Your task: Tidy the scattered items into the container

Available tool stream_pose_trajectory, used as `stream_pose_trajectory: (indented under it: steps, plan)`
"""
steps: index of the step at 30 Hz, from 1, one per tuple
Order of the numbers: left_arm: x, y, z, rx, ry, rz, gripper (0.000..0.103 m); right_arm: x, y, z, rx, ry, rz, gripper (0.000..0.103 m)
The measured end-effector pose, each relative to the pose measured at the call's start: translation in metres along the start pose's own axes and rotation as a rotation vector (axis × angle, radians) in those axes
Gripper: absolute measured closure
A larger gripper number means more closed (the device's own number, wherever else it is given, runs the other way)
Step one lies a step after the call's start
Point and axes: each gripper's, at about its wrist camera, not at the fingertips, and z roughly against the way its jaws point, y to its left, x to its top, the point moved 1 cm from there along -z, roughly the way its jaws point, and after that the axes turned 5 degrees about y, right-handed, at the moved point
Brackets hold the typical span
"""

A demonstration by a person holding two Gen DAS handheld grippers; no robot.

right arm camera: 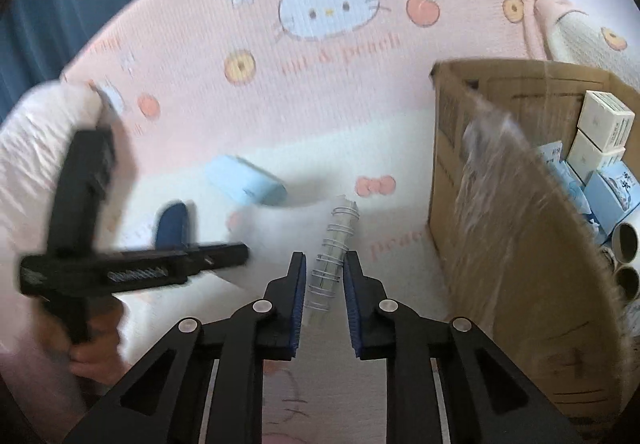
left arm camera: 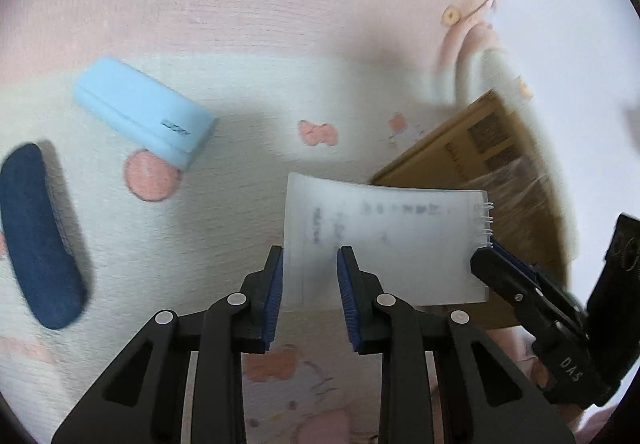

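Two grippers are clamped on one spiral notebook [left arm camera: 384,244]: the left gripper [left arm camera: 310,284] on its plain edge, the right gripper [right arm camera: 324,280] on its wire spine, above the blanket [left arm camera: 240,44]. Open blanket is seen leftward, with a blue case [left arm camera: 144,112] and dark pouch [left arm camera: 36,236]. Only the right view shows inside the cardboard box [right arm camera: 500,244], where small boxes [right arm camera: 600,136] are stacked.

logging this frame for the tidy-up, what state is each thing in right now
spiral notebook: closed, lifted off the blanket, gripped at two edges
left gripper: fingers shut on the notebook's edge
right gripper: fingers shut on the notebook's wire spine
cardboard box: open, flap up, already holds small boxes and tubes
light blue case: closed, lying on the blanket
dark blue case: closed, lying on the blanket
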Motion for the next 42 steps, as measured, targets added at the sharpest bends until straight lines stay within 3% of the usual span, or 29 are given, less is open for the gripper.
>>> stream_pose_trajectory:
  steps: [2,4,8,15,20,25,31,33,35,37,39,42]
  plan:
    - [0.0,-0.005,-0.007,-0.062,-0.001,0.03,0.074,0.003,-0.003,0.01,-0.014,-0.02,-0.008,0.087]
    - [0.002,-0.01,-0.015,-0.064,-0.002,0.022,0.074,0.005,-0.004,0.012,-0.04,-0.004,0.0,0.087]
    - [-0.008,-0.01,-0.033,-0.042,0.063,0.014,0.074,-0.002,-0.023,0.004,0.024,0.049,-0.11,0.087]
    - [-0.022,0.004,-0.059,-0.107,0.134,0.072,0.074,-0.011,-0.031,-0.004,0.094,0.08,-0.178,0.086]
    - [-0.025,0.012,-0.067,-0.152,0.162,0.103,0.074,-0.018,-0.031,-0.032,-0.005,0.2,-0.197,0.085]
    - [-0.025,0.012,-0.075,-0.17,0.179,0.113,0.073,-0.025,-0.032,-0.042,-0.008,0.193,-0.246,0.087]
    - [-0.027,0.027,-0.071,-0.183,0.166,0.216,0.072,-0.015,-0.04,-0.035,0.055,0.133,-0.338,0.094]
    - [-0.03,0.035,-0.066,-0.229,0.145,0.276,0.062,-0.009,-0.039,-0.035,0.056,0.119,-0.346,0.095]
    - [-0.035,0.046,-0.063,-0.326,0.137,0.363,0.052,-0.004,-0.038,-0.036,0.066,0.106,-0.353,0.095]
    - [-0.043,0.057,-0.06,-0.374,0.112,0.444,0.05,0.001,-0.036,-0.035,0.074,0.088,-0.358,0.095]
    - [-0.05,0.064,-0.056,-0.374,0.066,0.495,0.046,0.009,-0.034,-0.035,0.069,0.057,-0.359,0.095]
    - [-0.054,0.066,-0.056,-0.41,0.038,0.533,0.041,0.018,-0.037,-0.029,0.081,0.021,-0.394,0.095]
